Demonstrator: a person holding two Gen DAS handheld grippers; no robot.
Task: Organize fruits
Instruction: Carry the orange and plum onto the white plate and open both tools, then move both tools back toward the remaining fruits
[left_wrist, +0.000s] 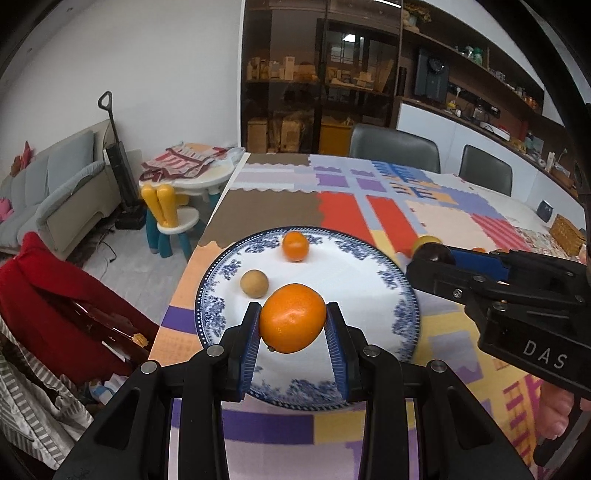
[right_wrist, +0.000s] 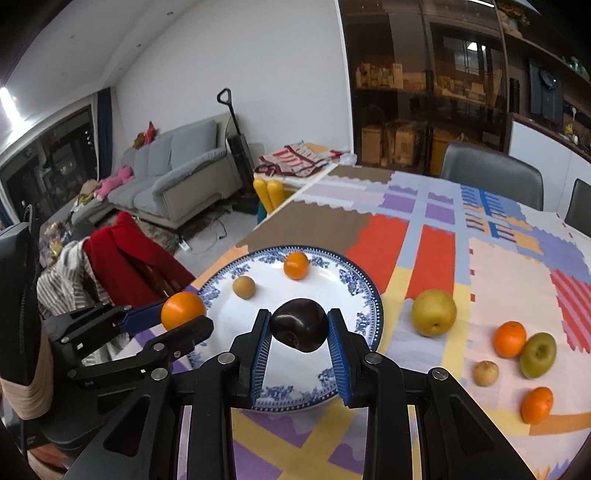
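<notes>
Left gripper (left_wrist: 293, 325): we held it level above the plate (left_wrist: 369, 295), jaws clamped on an orange (left_wrist: 293, 323).
Right gripper (right_wrist: 299, 328): we angled it over the plate's right side, jaws pinching a dark fruit (right_wrist: 299, 329).

You see both views in even, fairly bright indoor light. In the right wrist view a strong white glare (right_wrist: 8, 105) burns at the far left edge. The plate (left_wrist: 354, 273) carries only soft, short shadows under the fruits. The fisheye bends the walls and shelves strongly, and black corners frame each picture. The patterned cloth on the worktop (right_wrist: 513, 280) looks slightly smeared and soft.
</notes>
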